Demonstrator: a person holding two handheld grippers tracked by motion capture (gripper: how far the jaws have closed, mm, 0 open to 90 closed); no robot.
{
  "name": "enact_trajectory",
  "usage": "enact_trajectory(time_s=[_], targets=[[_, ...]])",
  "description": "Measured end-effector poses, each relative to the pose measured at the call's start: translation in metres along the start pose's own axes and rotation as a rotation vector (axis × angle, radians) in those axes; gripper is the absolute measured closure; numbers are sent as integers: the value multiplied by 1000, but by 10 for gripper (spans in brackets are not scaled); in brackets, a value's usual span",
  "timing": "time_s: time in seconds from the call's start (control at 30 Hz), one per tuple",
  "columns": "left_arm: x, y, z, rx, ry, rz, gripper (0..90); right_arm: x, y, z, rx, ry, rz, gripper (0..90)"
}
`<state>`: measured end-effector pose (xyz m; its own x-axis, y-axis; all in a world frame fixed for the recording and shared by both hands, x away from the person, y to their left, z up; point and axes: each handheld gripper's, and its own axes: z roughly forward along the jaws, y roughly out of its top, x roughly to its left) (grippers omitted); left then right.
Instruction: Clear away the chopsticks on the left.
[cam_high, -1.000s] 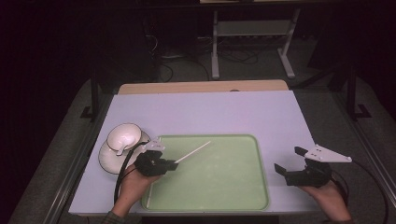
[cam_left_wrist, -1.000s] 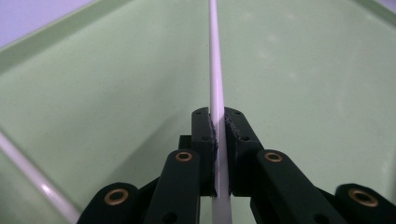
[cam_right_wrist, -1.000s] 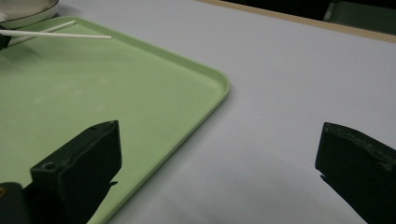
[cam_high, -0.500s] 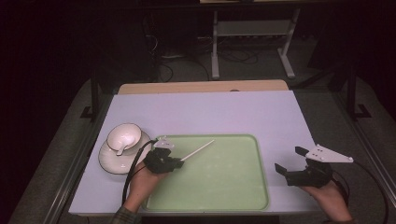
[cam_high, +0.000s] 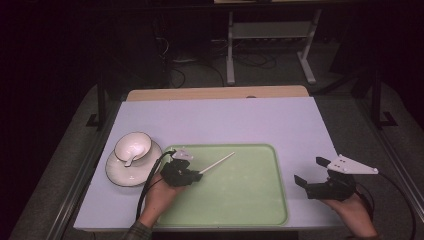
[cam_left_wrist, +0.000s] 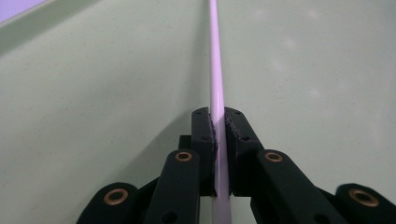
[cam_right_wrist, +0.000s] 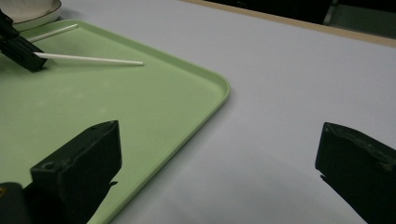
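Over the pale green plastic tray (cam_high: 250, 200), in the high view, the left gripper (cam_high: 192, 174) clamps one end of a thin white stick (cam_high: 217, 163), whose long axis runs up and to the right, free end toward the tray's far rim. Left of the tray sits a white bowl (cam_high: 132, 146) on a white saucer (cam_high: 120, 176) (a spoon-like piece lies in the bowl), just beside the left hand (cam_high: 159, 196). Well apart, on the lilac table top (cam_high: 225, 120) off the tray's right edge, the right gripper (cam_high: 312, 174) rests with jaws spread wide and nothing between them. Along the left gripper view, the black pads (cam_left_wrist: 204, 140) press the stick from both sides; it points straight ahead above bare tray. Right gripper view: the stick juts rightward from the left gripper above the tray, a second white stick (cam_right_wrist: 51, 32) lying beyond it.
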<state>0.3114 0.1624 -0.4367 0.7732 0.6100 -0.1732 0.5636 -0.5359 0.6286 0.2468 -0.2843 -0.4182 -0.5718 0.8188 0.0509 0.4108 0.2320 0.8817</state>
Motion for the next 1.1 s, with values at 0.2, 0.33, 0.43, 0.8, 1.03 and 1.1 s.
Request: enact_trajectory(time_s=[0.2, 0.33, 0.43, 0.8, 1.03, 1.1], targets=[[2, -3, 0, -19, -14, -11, 830, -1, 0, 0, 1, -2, 0, 0], [2, -4, -1, -21, -15, -10, 827, -2, 0, -1, -2, -3, 3, 0], [2, -4, -1, -19, -15, -6, 824, -2, 0, -1, -2, -4, 4, 0], [4, -1, -4, -18, -36, -14, 774, -3, 0, -1, -3, -6, 6, 0], [10, 14, -8, -55, -73, -11, 847, -2, 1, -2, -9, -5, 5, 0], [11, 21, -6, -61, -84, 3, 882, -1, 1, -2, -9, -4, 4, 0]])
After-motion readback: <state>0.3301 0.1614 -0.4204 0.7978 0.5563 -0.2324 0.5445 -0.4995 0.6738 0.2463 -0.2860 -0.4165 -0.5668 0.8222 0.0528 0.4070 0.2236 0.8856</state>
